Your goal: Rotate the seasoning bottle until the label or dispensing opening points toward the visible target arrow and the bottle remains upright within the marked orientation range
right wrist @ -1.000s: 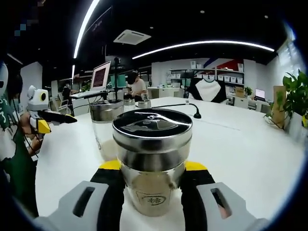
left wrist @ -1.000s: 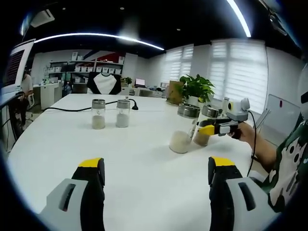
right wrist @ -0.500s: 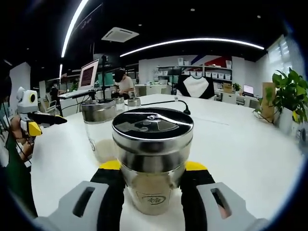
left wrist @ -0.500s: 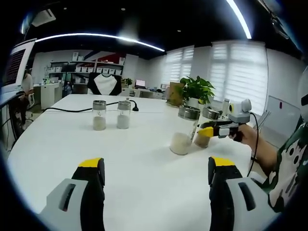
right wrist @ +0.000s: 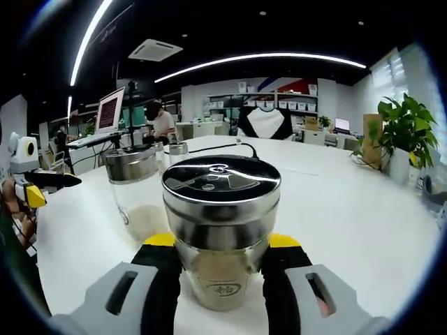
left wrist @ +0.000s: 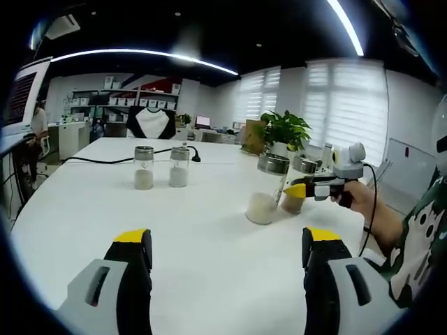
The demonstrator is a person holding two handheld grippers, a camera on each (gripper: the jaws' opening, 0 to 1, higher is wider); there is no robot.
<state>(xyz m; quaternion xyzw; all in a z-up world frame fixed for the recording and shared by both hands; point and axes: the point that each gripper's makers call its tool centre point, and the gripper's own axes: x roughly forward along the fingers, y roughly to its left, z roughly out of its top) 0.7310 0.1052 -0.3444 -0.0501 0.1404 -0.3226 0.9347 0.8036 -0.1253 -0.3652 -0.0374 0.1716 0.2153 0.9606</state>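
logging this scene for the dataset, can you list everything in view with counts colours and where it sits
seasoning bottle: one, clear glass, steel lid, brownish contents, between the right jaws
second bottle: one, clear, white contents, beside it
far bottles: two, clear, white contents, mid-table
table: one, white
cable: one, black, far side of table
plant: one, green, table's far edge
left gripper: black, yellow-tipped, open
right gripper: black, yellow-tipped, clamping the bottle
hand: one, holding the right gripper
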